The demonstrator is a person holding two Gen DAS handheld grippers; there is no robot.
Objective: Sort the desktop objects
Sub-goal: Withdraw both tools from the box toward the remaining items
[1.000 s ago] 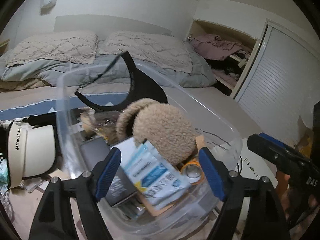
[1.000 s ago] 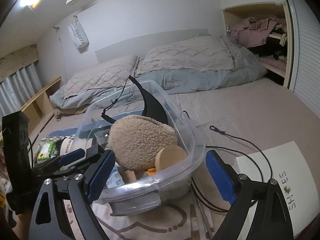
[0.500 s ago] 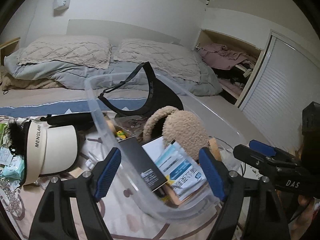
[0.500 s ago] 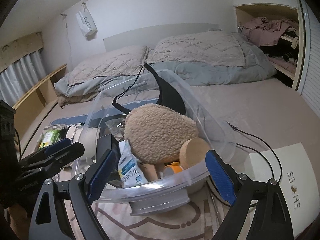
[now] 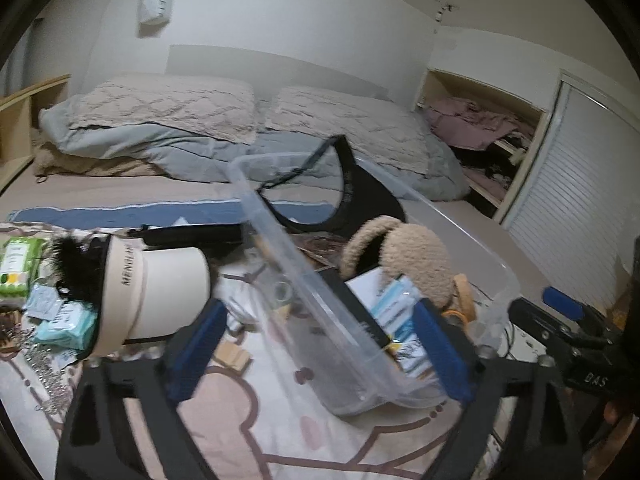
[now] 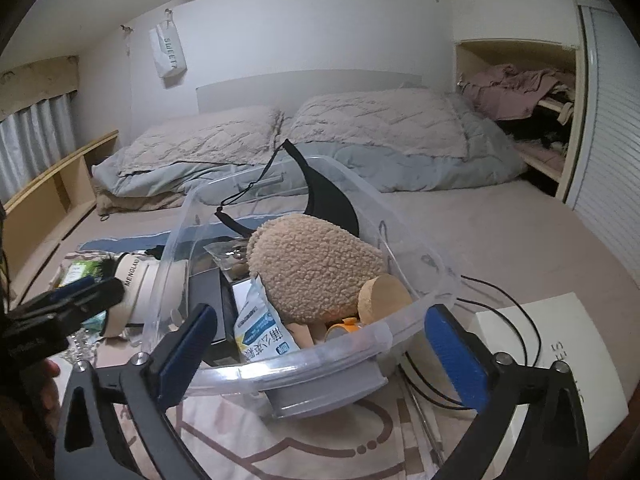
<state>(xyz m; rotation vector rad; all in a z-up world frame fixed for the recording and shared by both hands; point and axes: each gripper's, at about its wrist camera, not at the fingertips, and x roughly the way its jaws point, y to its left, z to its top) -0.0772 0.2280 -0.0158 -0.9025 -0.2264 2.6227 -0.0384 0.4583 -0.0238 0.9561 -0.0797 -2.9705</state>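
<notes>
A clear plastic bin (image 5: 280, 240) stands on the patterned cloth, filled with a fuzzy beige earmuff (image 6: 312, 264), a black visor (image 6: 328, 200), a blue-white packet (image 6: 264, 332), a black box (image 6: 204, 292) and a wooden cylinder (image 6: 384, 292). My left gripper (image 5: 318, 348) is opening, with the bin's near corner between its blue pads and no pad pressing on it. My right gripper (image 6: 320, 350) is opening too, straddling the bin's (image 6: 400, 216) near rim without touching it. A cream visor cap (image 5: 160, 292) lies left of the bin.
A green wipes pack (image 5: 18, 264), teal packets (image 5: 68, 324), a metal chain (image 5: 40, 360) and a wooden clip (image 5: 232, 354) lie at the left. At the bin's right sit a white shoe box (image 6: 560, 352) and a black cable (image 6: 500, 292). The bed stretches behind.
Both pairs of jaws have spread wider. The left view has swung leftward, so the bin sits further right and the cream visor cap shows fully. In the right view the bin has shifted rightward and looms larger.
</notes>
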